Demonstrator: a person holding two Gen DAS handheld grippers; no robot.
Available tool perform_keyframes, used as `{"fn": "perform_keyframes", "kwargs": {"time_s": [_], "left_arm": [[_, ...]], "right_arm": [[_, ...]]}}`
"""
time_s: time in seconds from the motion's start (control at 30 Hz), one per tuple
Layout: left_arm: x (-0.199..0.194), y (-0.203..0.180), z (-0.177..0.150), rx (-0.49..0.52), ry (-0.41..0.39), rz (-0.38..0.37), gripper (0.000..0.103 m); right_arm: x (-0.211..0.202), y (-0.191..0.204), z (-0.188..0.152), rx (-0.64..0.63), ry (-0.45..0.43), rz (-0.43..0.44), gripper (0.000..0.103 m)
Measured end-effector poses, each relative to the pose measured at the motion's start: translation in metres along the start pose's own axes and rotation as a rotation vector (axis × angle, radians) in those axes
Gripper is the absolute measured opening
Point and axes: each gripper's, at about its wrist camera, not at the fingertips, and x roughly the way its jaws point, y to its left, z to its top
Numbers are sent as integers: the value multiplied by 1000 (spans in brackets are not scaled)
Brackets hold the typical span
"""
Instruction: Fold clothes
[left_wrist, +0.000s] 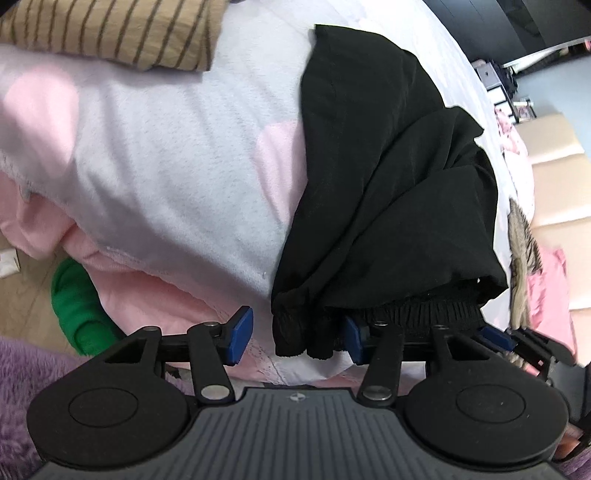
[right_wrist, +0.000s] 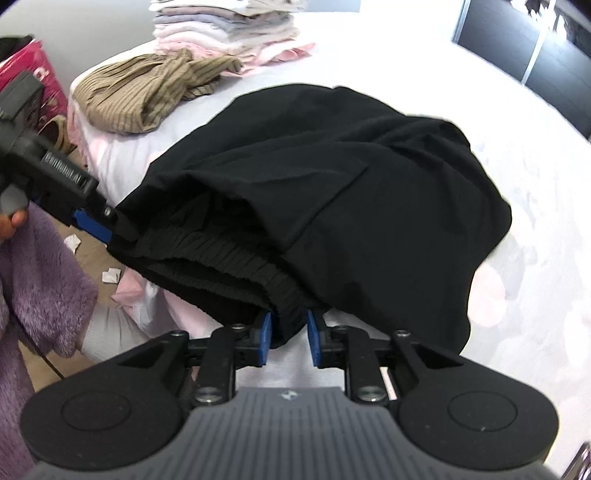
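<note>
Lying folded on the white bedspread (right_wrist: 517, 110): black shorts (right_wrist: 332, 177) | left gripper (left_wrist: 295, 332) spread around waistband corner, not pinching | right gripper (right_wrist: 288, 339) parted, waistband (right_wrist: 229, 254) between, pads apart from it.

Green slipper (left_wrist: 75, 306) on wood floor (left_wrist: 33, 295); crumpled paper scraps (right_wrist: 110, 275); magenta box (right_wrist: 29, 70).

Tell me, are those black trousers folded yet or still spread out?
Folded at least once: the black trousers lie doubled in overlapping layers on the bed, elastic waistband at the near edge.
</note>
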Motion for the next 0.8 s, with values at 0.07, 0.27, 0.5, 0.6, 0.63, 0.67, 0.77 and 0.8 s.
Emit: {"fn": "perform_keyframes", "kwargs": {"time_s": [0.07, 0.27, 0.5, 0.6, 0.63, 0.67, 0.77, 0.8], "left_arm": [[-3, 1, 0, -23, -9, -26, 49], [-3, -7, -2, -6, -16, -37, 54], [8, -8, -4, 20, 11, -27, 47], [4, -8, -5, 39, 3, -30, 34], [3, -8, -6, 46, -1, -33, 28], [0, -9, -6, 52, -5, -38, 24], [-10, -12, -7, 55, -30, -57, 19], [-14, -14, -7, 55, -39, -63, 19]], "right_arm": [[0, 4, -1, -35, -8, -14, 23], [4, 7, 0, -68, 24, -29, 16], [4, 6, -2, -74, 20, -30, 16], [-3, 14, -4, -137, -12, -38, 17], [-6, 17, -5, -159, -23, -40, 18], [-8, 19, -6, -181, -35, -43, 23], [-18, 38, -12, -315, -93, -62, 44], [-20, 46, -15, -374, -113, -72, 47]]}}
